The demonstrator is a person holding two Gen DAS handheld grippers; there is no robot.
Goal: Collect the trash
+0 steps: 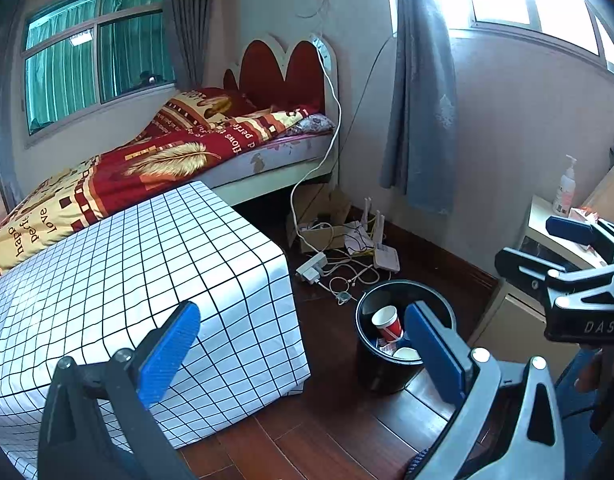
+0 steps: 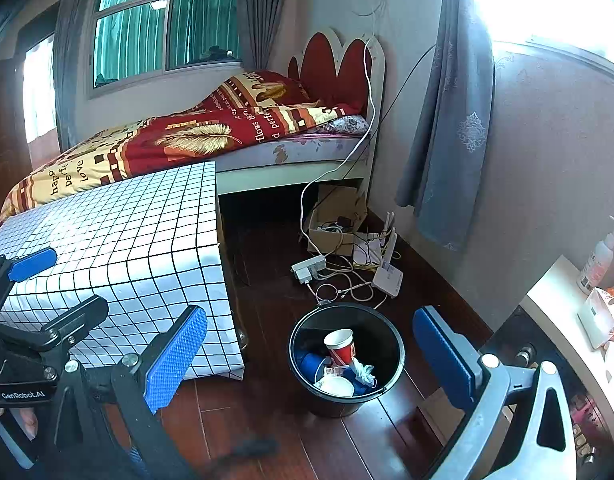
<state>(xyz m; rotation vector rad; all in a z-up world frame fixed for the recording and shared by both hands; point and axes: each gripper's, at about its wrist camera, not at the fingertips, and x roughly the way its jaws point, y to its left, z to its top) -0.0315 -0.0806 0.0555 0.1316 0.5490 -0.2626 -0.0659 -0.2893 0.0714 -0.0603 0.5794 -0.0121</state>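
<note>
- Above the floor, left tool (image 1: 303,356) and right tool (image 2: 311,354) hover wide apart, empty.
- Black bin (image 2: 391,344) holds cups (image 2: 339,345); checkered table (image 2: 127,232) stands left.

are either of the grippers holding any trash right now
No, nothing is held. The left gripper and right gripper are both open with empty fingers; the red and white paper cup already lies in the black round bin.

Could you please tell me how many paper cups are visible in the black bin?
2: a red-and-white cup upright in the black bin, and a white cup lying below it toward the front. More may be hidden beneath.
</note>
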